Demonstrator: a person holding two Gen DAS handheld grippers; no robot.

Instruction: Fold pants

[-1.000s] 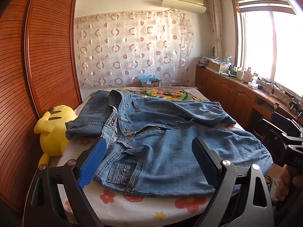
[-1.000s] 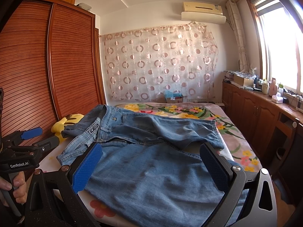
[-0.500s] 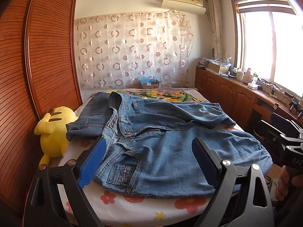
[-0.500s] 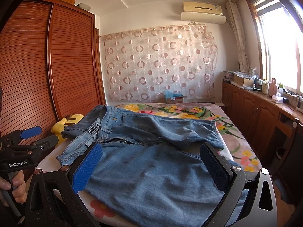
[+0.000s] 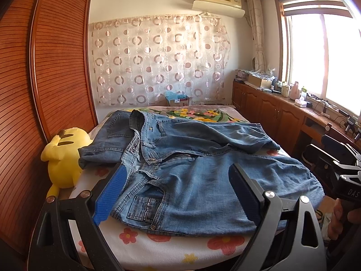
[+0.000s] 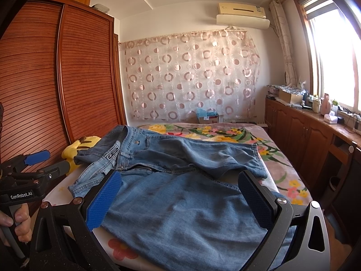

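Blue jeans (image 5: 191, 176) lie spread on the flowered bed (image 5: 171, 246), waistband at the left, one leg folded across the far side. They also show in the right wrist view (image 6: 180, 194). My left gripper (image 5: 178, 192) is open and empty, held just above the near waist and pocket. My right gripper (image 6: 180, 198) is open and empty above the near leg. The right tool shows at the right edge of the left wrist view (image 5: 338, 176); the left tool shows at the left edge of the right wrist view (image 6: 24, 180).
A yellow plush toy (image 5: 63, 158) lies at the bed's left edge beside the slatted wooden wardrobe (image 5: 45, 90). Wooden cabinets (image 5: 282, 117) with clutter run along the right under the window. A box (image 5: 178, 100) stands behind the bed by the curtain.
Both grippers have stayed almost still and open. The left wrist view has shifted very slightly. The jeans have not moved.
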